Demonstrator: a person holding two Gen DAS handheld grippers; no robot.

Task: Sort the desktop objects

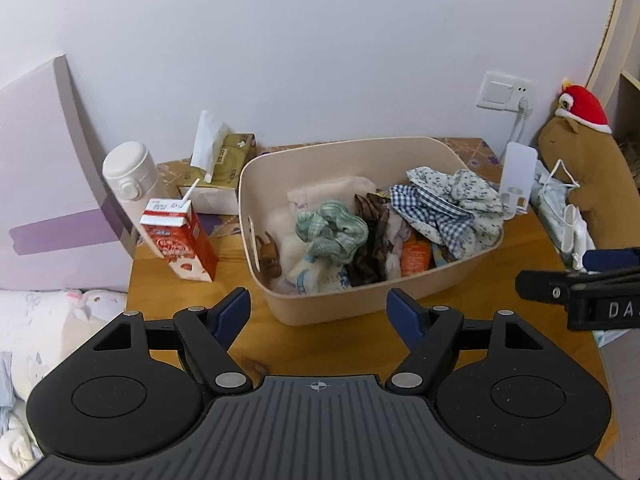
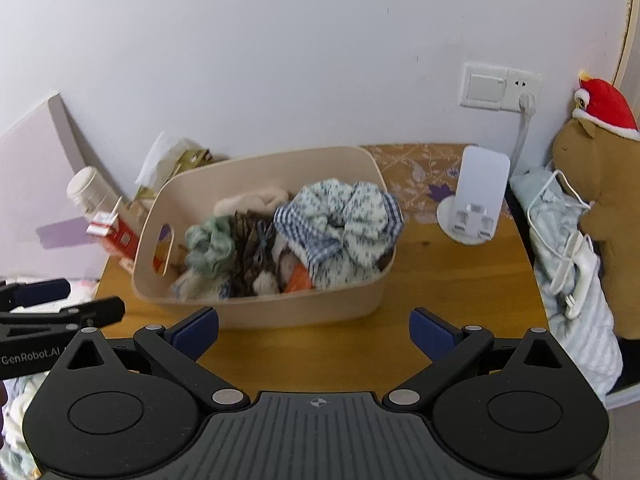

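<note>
both the left gripper (image 1: 318, 308) and right gripper (image 2: 314, 330) hang empty with jaws spread wide, the scrunchies (image 1: 332, 230) heaped in the beige bin (image 1: 360, 304) at twelve o'clock, seemingly sorted already.

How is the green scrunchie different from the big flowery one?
The green scrunchie is smaller and checked; the flowery scrunchie is bigger, white with tiny blue flowers. The green one lies mid-bin, the flowery one piled at the right end. Both are ruffled fabric rings inside the bin.

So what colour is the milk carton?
Red and white carton, clearest in the left wrist view.
</note>
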